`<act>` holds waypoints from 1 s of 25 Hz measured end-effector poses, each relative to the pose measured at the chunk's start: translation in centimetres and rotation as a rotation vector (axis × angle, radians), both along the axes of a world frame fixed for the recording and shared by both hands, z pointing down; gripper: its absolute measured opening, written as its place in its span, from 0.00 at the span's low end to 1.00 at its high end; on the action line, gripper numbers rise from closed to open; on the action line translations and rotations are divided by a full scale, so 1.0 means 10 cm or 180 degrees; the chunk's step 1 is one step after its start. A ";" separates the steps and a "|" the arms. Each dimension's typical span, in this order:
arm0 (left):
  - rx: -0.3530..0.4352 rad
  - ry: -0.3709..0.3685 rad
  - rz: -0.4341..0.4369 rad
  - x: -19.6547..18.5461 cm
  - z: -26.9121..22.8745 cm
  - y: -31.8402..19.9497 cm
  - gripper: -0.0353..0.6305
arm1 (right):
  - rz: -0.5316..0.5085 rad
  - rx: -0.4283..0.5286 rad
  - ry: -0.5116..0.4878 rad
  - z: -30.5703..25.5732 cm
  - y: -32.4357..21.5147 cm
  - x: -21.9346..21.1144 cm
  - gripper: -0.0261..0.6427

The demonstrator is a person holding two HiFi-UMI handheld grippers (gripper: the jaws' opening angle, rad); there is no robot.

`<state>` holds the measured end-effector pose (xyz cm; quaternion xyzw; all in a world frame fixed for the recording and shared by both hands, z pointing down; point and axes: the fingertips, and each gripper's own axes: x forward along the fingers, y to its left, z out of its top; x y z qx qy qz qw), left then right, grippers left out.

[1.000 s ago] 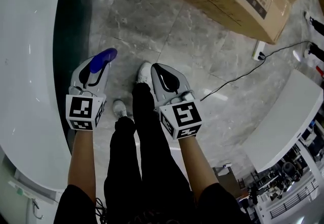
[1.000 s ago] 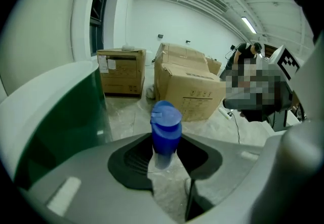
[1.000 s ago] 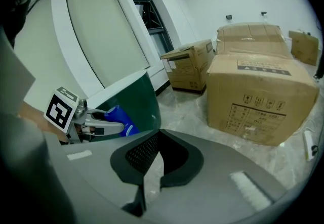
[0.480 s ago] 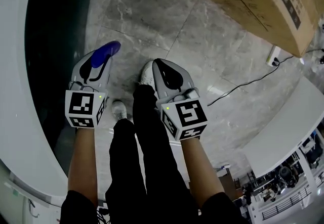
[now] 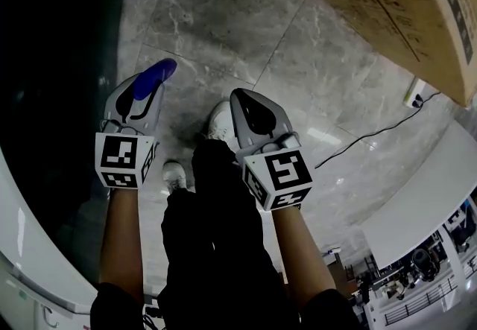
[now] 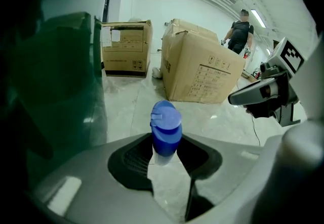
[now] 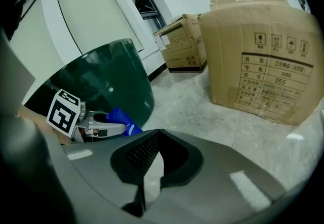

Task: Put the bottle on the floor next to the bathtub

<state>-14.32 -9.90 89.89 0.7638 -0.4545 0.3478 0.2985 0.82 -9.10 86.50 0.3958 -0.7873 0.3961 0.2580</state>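
1. Bottle (image 6: 165, 132), blue cap pointing forward, is clamped between the jaws of the left gripper (image 5: 140, 101), above the floor (image 5: 223, 16); the bathtub (image 5: 52, 83) stands at its nine o'clock.
2. The right gripper (image 5: 255, 114), at the left one's three o'clock, is closed on nothing.
3. Judging by its tilt, turn the bottle upright first. Then set its base flat just beside the tub wall, and let go only once it stands.

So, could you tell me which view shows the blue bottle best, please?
The left gripper view: the bottle, blue cap and body, sits clamped in the left tool. The head view shows its blue end; the right gripper view, a blue sliver.
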 end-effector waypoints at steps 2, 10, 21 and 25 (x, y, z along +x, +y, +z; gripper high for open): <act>0.0004 -0.0005 -0.0006 -0.01 0.16 -0.03 0.28 | -0.0010 0.0009 0.0005 0.14 -0.03 0.00 0.07; 0.0036 -0.0055 -0.0016 -0.06 0.70 -0.03 0.28 | -0.0076 -0.0005 -0.0002 0.68 0.00 -0.04 0.07; 0.0027 -0.0093 0.0013 -0.08 1.34 0.06 0.28 | -0.0164 -0.0083 0.0007 1.24 0.15 -0.08 0.07; 0.0051 -0.0112 0.0070 -0.07 1.46 0.12 0.28 | -0.0131 -0.0081 0.0046 1.32 0.18 -0.03 0.07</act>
